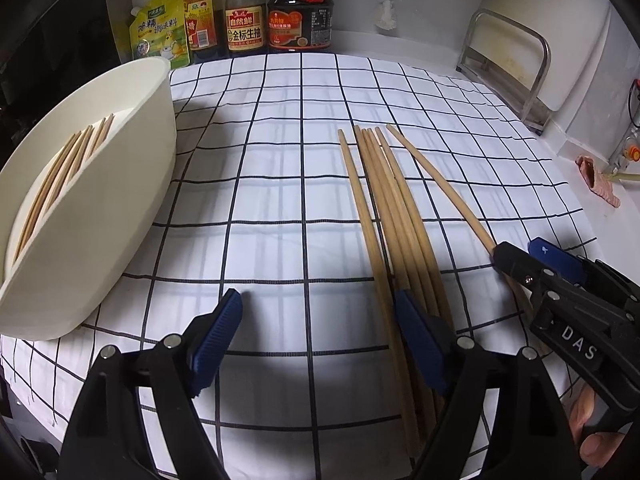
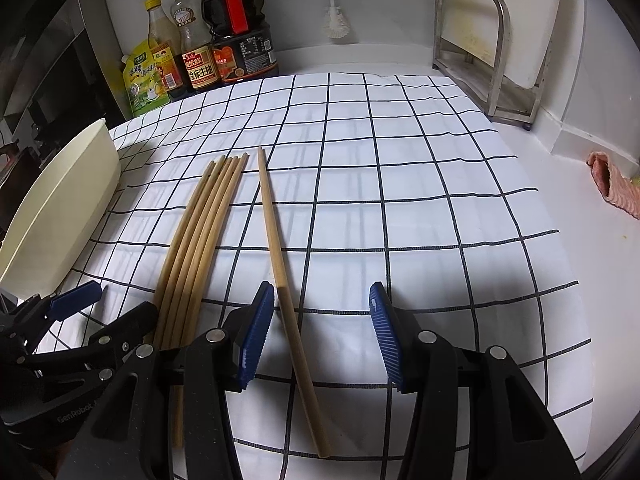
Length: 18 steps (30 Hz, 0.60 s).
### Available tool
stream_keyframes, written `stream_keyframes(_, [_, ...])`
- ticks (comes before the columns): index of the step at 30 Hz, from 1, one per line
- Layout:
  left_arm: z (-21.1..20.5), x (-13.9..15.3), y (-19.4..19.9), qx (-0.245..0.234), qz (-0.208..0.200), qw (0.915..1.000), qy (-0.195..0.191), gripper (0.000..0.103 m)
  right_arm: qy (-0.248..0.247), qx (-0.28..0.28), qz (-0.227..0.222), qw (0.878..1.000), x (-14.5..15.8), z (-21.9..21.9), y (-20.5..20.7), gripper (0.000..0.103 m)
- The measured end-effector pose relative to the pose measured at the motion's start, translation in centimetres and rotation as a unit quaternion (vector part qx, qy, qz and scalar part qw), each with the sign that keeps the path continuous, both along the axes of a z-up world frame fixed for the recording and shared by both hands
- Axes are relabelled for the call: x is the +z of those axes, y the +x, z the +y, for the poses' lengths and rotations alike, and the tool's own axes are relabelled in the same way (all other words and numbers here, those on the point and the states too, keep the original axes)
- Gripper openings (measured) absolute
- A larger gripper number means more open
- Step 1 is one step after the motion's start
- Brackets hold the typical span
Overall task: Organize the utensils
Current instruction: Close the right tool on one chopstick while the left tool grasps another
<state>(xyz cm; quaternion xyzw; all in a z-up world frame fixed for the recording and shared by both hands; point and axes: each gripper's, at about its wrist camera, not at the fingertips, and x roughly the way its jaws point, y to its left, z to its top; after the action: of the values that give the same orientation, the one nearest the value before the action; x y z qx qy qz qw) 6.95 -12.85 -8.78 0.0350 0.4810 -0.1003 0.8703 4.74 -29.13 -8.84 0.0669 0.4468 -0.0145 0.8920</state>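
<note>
On a white cloth with a black grid (image 2: pixel 420 200) lies a bundle of five pale wooden chopsticks (image 2: pixel 200 236), side by side and touching, with a single wooden chopstick (image 2: pixel 280 276) just to their right. The right gripper (image 2: pixel 322 334) has its blue-padded jaws spread wide, the single chopstick lying on the cloth between them, nearer the left pad. The left gripper (image 1: pixel 320 344) hangs with jaws spread too, holding nothing; its right pad sits over the bundle. A cream oval plastic tub (image 1: pixel 132 200) at the left holds more chopsticks (image 1: pixel 60 176). Sauce bottles (image 1: pixel 248 12) line the back wall.
</note>
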Motion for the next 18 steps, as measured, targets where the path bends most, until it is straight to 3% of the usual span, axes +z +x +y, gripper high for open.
stream_keyframes(9, [0.1, -0.1, 0.3, 0.009, -0.010, 0.9997, 0.020, 0.078, -0.006, 0.007, 0.000, 1.000, 0.0, 0.3, 0.1, 0.048])
stream_keyframes(12, [0.1, -0.2, 0.7, 0.013, -0.014, 0.9995, 0.027, 0.083, -0.014, 0.013, 0.002, 1.000, -0.1, 0.7, 0.2, 0.048])
stream_keyframes(18, [0.0, -0.2, 1.6, 0.013, -0.010, 0.9996, 0.021, 0.079, -0.055, 0.033, 0.008, 0.998, -0.4, 2.4, 1.0, 0.049])
